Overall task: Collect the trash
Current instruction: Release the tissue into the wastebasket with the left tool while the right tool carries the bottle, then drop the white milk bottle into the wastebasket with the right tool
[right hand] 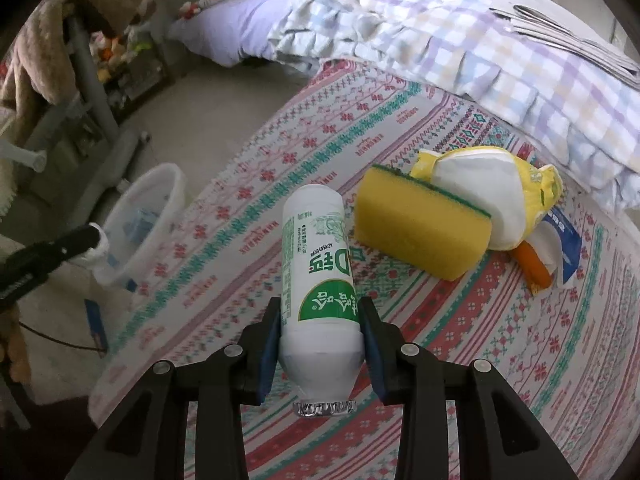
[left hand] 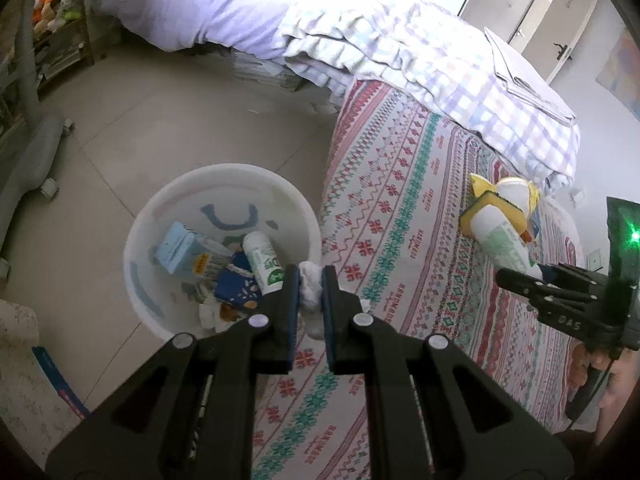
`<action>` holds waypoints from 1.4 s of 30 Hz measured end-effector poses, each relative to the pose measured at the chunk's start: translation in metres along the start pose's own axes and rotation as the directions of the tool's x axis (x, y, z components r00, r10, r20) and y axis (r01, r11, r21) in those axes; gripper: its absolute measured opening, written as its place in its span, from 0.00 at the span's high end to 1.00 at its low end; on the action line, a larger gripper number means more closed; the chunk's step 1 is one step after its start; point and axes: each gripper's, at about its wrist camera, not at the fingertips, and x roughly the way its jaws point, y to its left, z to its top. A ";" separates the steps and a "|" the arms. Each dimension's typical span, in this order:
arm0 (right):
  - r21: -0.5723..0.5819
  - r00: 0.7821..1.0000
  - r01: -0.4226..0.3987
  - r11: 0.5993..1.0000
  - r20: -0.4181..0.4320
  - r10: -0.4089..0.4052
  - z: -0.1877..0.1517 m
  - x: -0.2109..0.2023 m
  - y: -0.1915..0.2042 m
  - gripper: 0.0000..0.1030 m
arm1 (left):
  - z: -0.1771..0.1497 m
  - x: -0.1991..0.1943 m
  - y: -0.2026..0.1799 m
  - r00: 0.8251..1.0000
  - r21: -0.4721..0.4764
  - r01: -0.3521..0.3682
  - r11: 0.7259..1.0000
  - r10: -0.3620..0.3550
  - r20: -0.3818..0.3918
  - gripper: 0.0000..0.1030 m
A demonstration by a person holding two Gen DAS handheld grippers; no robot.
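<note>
Trash on bed: yellow sponge (right hand: 422, 227) and yellow wrapper (right hand: 516, 184) are left on the patterned bedspread (right hand: 240, 208).
Left gripper (left hand: 311, 289): clenched on a white tissue wad (left hand: 311, 286) — held near the bin's rim.
Right gripper (right hand: 320, 320): a green-and-white bottle (right hand: 316, 264) is clamped between its pads.
White bin (left hand: 144, 240): set on the floor beside the bed — cartons and a bottle are seen inside.

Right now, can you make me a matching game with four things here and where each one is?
Things:
1. crumpled tissue
2. green-and-white bottle
3. yellow sponge
4. blue carton

Places:
A. inside the white bin
B. pinched in the left tongs
C. lying on the patterned bedspread
D. gripped by the right tongs

Pairs: 1-B, 2-D, 3-C, 4-A
</note>
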 end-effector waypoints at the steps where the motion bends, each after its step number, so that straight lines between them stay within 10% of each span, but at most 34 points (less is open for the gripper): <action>1: 0.005 1.000 -0.008 1.000 0.009 0.008 0.000 -0.004 0.001 0.63 | 0.000 -0.001 0.002 1.000 -0.004 -0.001 1.000 0.001 0.004 0.88; 22: -0.003 0.983 -0.160 0.987 0.086 0.160 0.012 -0.021 0.057 0.63 | 0.002 -0.025 0.067 0.995 -0.168 -0.023 0.986 0.039 0.093 0.86; 26: -0.024 0.979 -0.178 0.984 0.098 0.180 0.011 -0.020 0.075 0.63 | 0.004 -0.022 0.070 0.995 -0.170 -0.034 0.985 0.049 0.085 0.32; 42: -0.012 0.971 -0.225 0.974 0.085 0.225 0.018 -0.004 0.104 0.63 | -0.012 -0.041 0.108 0.976 -0.191 -0.200 0.961 0.212 0.043 0.09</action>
